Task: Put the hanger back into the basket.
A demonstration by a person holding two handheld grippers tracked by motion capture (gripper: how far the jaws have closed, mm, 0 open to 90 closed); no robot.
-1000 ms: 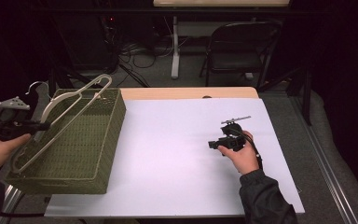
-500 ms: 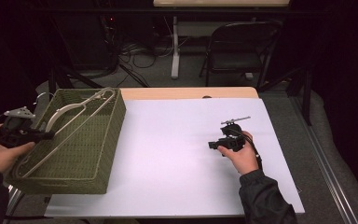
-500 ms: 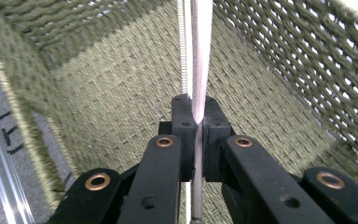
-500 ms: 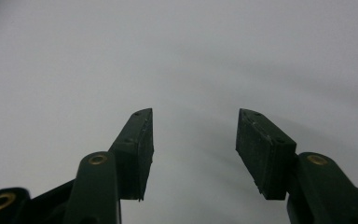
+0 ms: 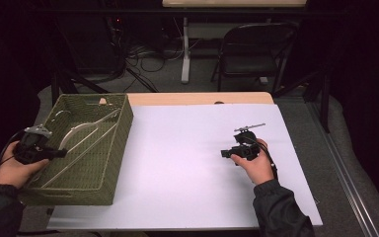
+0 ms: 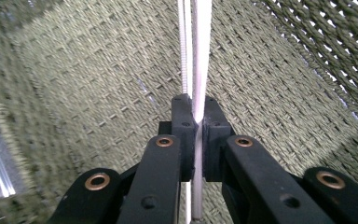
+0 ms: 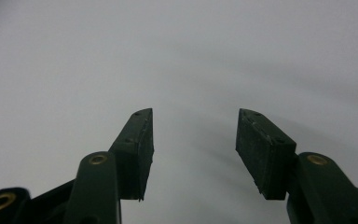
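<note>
Left gripper (image 6: 195, 122) clamped on the white hanger (image 5: 84, 143) (its thin bar pinched between the pads), hanger lying slantwise inside the green woven basket (image 5: 116, 148), right gripper (image 7: 195, 151) jaws apart over bare white table (image 5: 177, 163).

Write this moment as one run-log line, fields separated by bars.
left gripper: shut on white hanger | hanger: inside green woven basket | right gripper: open, over white table

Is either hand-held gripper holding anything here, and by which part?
The left hand-held gripper is shut on a white clothes hanger, clamping one thin straight bar inside the green basket. The right hand-held gripper holds nothing.
</note>
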